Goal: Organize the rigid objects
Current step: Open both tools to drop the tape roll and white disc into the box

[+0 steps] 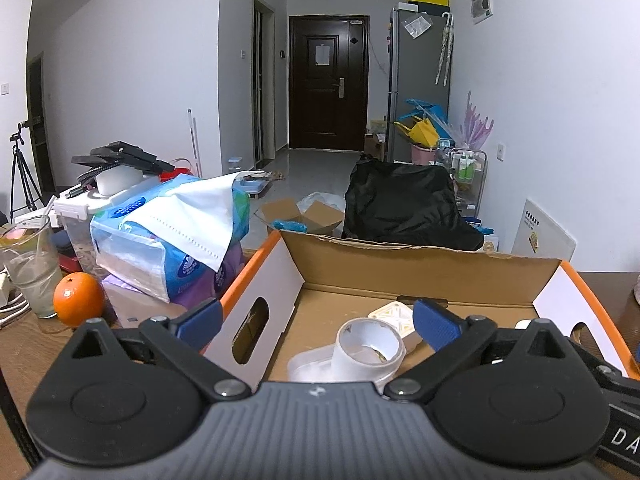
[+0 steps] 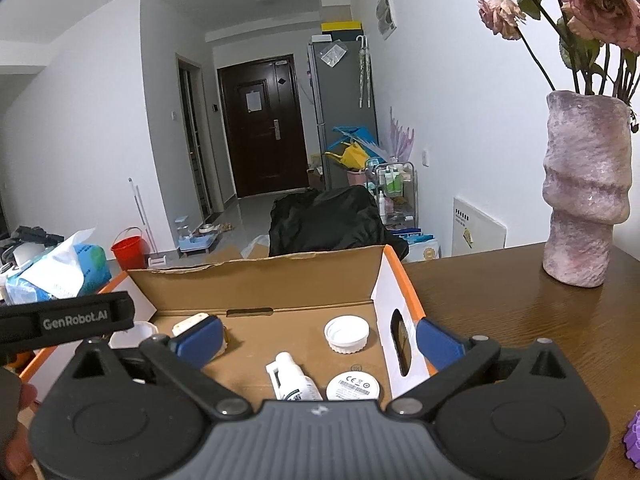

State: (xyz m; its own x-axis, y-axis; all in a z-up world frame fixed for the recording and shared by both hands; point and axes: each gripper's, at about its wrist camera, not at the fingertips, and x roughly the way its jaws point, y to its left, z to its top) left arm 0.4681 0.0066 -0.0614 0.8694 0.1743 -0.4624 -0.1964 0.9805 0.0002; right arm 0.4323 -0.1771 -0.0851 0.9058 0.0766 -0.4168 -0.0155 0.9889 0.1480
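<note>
An open cardboard box [image 1: 400,268] with orange edges sits on the wooden table. In the left wrist view it holds a white tape roll [image 1: 370,350], a white square piece [image 1: 394,314] and a white lid [image 1: 308,366]. My left gripper [image 1: 318,322] is open and empty, its jaws astride the box's left wall. In the right wrist view the box [image 2: 260,280] holds a white cap [image 2: 346,334], a small white bottle [image 2: 294,380] and a labelled white disc [image 2: 352,386]. My right gripper [image 2: 320,343] is open and empty, astride the box's right wall.
Left of the box lie tissue packs [image 1: 172,232], an orange [image 1: 78,298] and a glass [image 1: 30,264]. A pink vase [image 2: 586,196] with roses stands on the table to the right, a purple object [image 2: 632,440] nearer. A black bag [image 1: 404,204] sits behind the box.
</note>
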